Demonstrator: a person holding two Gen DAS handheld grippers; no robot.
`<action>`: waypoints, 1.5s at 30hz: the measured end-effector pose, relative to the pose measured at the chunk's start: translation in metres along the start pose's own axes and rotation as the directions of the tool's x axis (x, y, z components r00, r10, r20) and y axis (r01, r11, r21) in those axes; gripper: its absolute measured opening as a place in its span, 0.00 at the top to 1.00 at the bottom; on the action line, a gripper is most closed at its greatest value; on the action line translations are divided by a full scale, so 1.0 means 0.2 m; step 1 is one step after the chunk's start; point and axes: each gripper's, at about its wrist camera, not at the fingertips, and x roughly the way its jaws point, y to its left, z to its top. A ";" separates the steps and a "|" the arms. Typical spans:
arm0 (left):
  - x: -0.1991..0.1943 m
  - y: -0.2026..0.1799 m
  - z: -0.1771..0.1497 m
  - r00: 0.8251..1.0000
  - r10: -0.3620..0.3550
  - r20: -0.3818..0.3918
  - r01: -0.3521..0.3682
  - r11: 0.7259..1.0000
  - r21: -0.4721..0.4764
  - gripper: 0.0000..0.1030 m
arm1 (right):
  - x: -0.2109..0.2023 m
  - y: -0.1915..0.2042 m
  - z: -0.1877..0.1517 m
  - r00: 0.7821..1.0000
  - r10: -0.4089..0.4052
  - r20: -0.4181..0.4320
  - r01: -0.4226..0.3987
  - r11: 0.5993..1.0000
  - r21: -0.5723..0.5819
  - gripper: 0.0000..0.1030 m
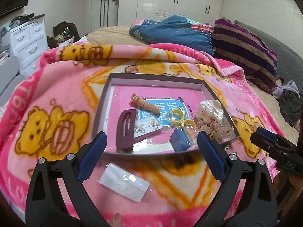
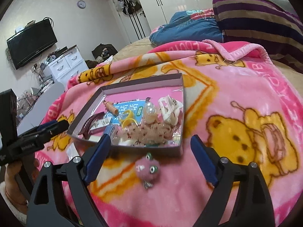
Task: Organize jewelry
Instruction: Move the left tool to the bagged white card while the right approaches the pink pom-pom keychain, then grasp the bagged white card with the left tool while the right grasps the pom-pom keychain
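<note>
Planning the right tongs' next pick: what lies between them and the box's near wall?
In the right wrist view, a fuzzy pink charm lies on the blanket, between the open right tongs and the box.

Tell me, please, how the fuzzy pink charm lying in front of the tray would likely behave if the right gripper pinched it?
The fuzzy pink charm looks soft, so it would probably compress. It seems light and may slide on the blanket. Its small metal clasp would likely dangle.
</note>
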 end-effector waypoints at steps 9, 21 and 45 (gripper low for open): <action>-0.06 0.09 -0.10 0.998 0.056 -0.036 -0.056 0.998 -0.009 0.09 | 0.00 0.03 -0.07 0.999 0.006 -0.048 -0.007 1.000 -0.025 0.14; 0.02 0.18 -0.21 0.984 0.109 -0.142 -0.105 0.994 0.040 0.09 | 0.03 0.11 -0.14 0.995 0.024 -0.099 -0.031 0.997 -0.065 0.12; 0.28 0.15 -0.30 0.959 0.086 -0.271 -0.052 0.990 0.131 0.09 | 0.33 0.09 -0.23 0.981 -0.041 -0.192 0.015 0.991 -0.134 0.65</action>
